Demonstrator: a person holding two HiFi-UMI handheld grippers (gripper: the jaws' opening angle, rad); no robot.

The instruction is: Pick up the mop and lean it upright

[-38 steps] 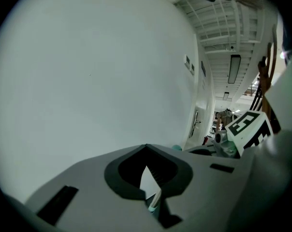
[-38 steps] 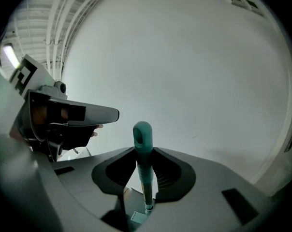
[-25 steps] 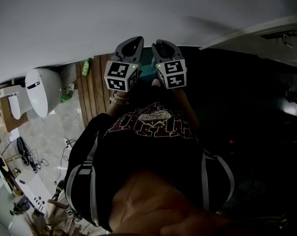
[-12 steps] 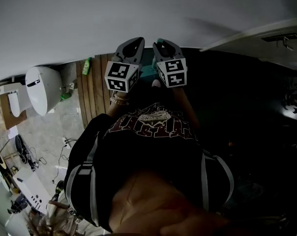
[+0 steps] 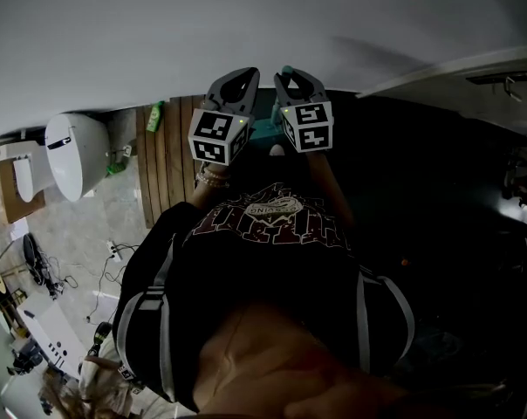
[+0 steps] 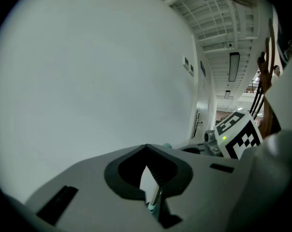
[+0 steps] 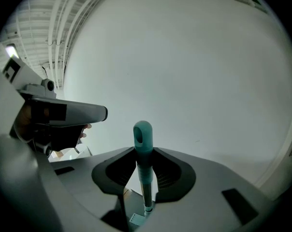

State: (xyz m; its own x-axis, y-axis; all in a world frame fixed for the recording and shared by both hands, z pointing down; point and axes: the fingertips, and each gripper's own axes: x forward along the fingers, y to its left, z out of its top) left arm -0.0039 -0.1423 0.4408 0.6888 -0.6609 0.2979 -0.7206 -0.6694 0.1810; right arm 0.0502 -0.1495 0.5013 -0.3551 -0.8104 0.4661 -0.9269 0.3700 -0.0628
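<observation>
Mop (image 7: 142,137) is being held upright right by the plain white wall (image 5: 246,24). Its smooth teal tip with the hang hole is being clenched in the right gripper (image 7: 144,154) fingers, and the thin metal shaft is being pinched by the left gripper (image 6: 147,153) fingers. A glossy toilet (image 5: 71,155) and wooden slats (image 5: 163,160) are being shown off to the left.

Shows only the handle of the mop (image 7: 142,144): teal end cap with an oval hanging hole, slim grey shaft beneath. Stands upright, pinched between the jaws of the right gripper (image 7: 144,170), cap poking above them. Also runs between the jaws of the left gripper (image 6: 150,178).
</observation>
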